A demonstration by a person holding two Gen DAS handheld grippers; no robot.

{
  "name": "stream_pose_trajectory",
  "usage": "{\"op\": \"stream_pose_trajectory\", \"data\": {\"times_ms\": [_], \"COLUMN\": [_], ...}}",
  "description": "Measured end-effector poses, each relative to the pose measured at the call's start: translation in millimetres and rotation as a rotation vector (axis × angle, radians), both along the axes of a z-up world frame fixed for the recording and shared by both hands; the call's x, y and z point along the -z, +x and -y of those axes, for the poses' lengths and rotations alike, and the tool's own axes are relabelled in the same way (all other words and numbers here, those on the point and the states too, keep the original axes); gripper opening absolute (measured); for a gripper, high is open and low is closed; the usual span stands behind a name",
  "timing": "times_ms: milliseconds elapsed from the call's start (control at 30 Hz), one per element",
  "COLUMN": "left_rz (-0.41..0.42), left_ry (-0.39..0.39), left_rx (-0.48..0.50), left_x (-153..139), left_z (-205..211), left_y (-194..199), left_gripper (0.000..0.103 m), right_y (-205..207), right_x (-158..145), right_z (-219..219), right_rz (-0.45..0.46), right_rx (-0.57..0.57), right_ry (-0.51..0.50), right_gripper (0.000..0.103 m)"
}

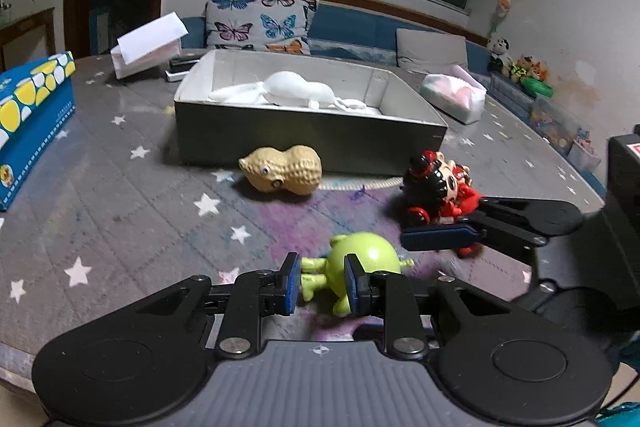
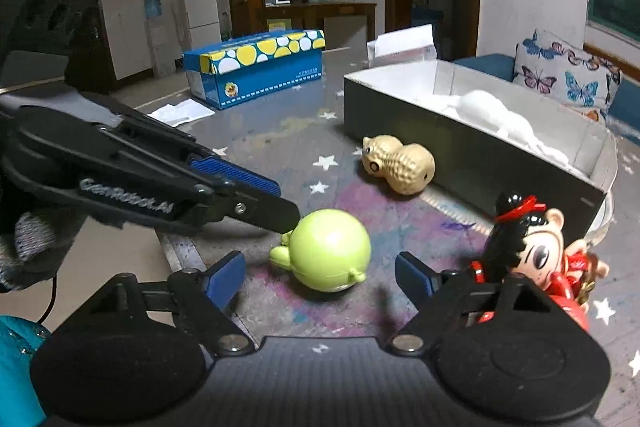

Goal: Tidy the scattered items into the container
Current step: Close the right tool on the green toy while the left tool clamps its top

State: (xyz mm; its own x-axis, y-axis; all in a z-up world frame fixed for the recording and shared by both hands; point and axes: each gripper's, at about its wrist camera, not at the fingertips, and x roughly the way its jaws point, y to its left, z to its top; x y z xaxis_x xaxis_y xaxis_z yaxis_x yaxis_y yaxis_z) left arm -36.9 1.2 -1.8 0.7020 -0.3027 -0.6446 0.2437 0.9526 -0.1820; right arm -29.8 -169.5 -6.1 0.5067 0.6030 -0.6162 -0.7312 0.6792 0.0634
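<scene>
A green round toy (image 1: 360,255) lies on the star-patterned table. My left gripper (image 1: 320,285) has its blue pads closed around the toy's legs and lower body; it reaches in from the left in the right wrist view (image 2: 276,215). My right gripper (image 2: 320,277) is open, with the green toy (image 2: 328,251) just ahead between its fingers. A red and black doll (image 2: 532,255) lies by its right finger. A tan peanut toy (image 1: 282,169) lies in front of the grey box (image 1: 308,135), which holds a white plush (image 1: 296,91).
A blue and yellow tissue box (image 1: 32,115) stands at the left. A white carton (image 1: 150,45) and a pink tissue pack (image 1: 454,97) sit behind the grey box. A sofa with a butterfly pillow (image 1: 260,19) lies beyond the table.
</scene>
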Motion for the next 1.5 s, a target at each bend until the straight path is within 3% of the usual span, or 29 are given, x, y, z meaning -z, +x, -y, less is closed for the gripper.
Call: {"op": "stream_pose_trajectory", "data": {"times_ms": [400,600,900,1100,1500], "left_rz": [-0.032,-0.032,-0.050,-0.084,-0.135], "left_ry": [-0.088,-0.106,-0.113,-0.190,-0.303], "left_rx": [0.018,0.059,0.073,0.046,0.009], "left_x": [1,-2,1,3,9], "left_z": [-6,-2,1,-10,-30], "left_y": [6,6,14,23,28], "left_gripper": [0.026,0.026,0.030,0.031,0.032], "right_y": [7,12,16,21,17], "right_x": [1,3,7,7,9], "right_z": [-3,-3,-1,1,-2], "right_rz": [-0.043,-0.065,-0.097,-0.129,-0.108], "right_rx": [0.003,0.002,0.021,0.030,0.023], "right_ry": [0.041,0.046,0.073,0.095,0.074], "right_gripper": [0.072,0.061,0.060,0.059,0.059]}}
